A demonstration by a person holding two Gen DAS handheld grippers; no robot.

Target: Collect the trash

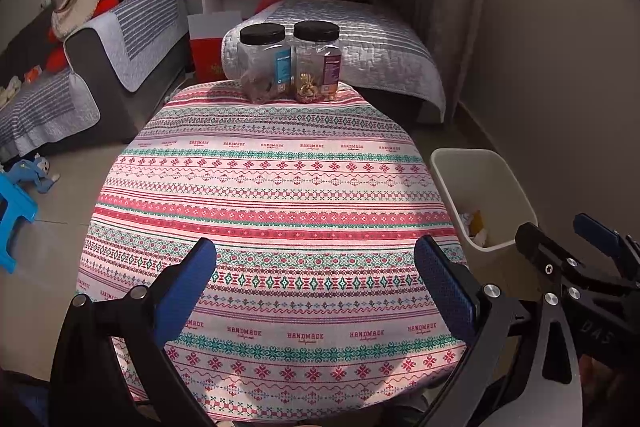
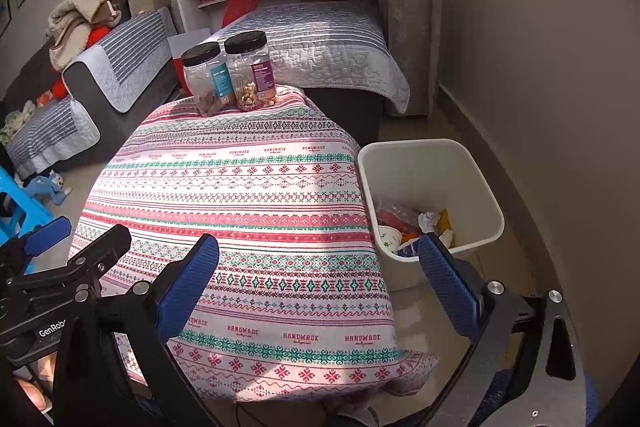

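A white waste bin stands on the floor right of the table and holds crumpled paper, wrappers and a small cup. In the left wrist view only the bin and a little of its contents show. The table wears a red, green and white patterned cloth with no loose trash on it. My left gripper hovers open above the near part of the cloth, holding nothing. My right gripper is open too, over the table's right front edge, its right finger in front of the bin's near rim.
Two clear jars with black lids stand at the far edge of the table. Behind them are a bed, a sofa and white shelves. A blue stool and a blue toy lie on the floor at left.
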